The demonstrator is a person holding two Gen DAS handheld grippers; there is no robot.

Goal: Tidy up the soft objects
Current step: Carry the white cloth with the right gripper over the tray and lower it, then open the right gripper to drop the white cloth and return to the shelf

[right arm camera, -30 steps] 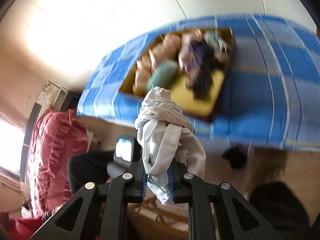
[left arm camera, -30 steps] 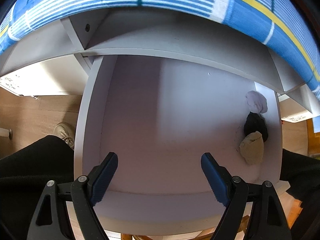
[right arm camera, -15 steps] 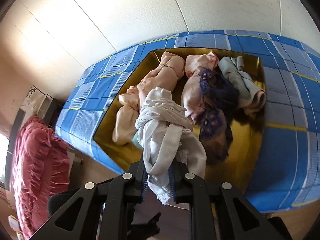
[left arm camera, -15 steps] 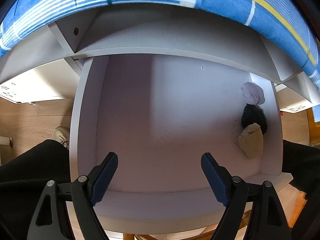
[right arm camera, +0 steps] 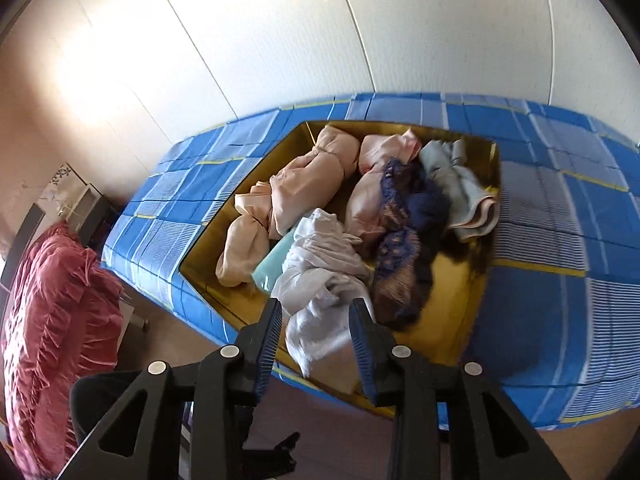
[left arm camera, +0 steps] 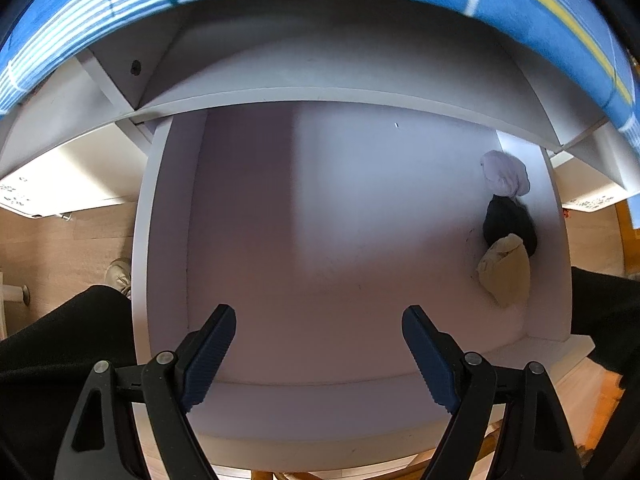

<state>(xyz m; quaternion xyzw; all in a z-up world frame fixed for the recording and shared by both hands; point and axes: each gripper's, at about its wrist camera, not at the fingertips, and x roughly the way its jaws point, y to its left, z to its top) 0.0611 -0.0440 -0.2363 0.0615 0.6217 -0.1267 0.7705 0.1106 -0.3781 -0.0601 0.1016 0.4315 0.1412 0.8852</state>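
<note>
Both your grippers open, right gripper [right arm camera: 316, 338] jaws just spreading off the white cloth [right arm camera: 320, 280] over the gold tray [right arm camera: 460, 320], left gripper [left arm camera: 319, 354] gaping wide above the white drawer [left arm camera: 320, 412]

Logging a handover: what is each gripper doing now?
Left gripper: open, empty, over the white drawer.
Right gripper: fingers just opened, white cloth loose between them.

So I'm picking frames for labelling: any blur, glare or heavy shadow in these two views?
Left wrist: sharp, fisheye bends the drawer rim; soft shadow covers its left half; the three bundles read clearly. Right wrist: strong glare on the wall at left; white cloth smeared by motion near the tool; tray clothes otherwise clear.
</note>
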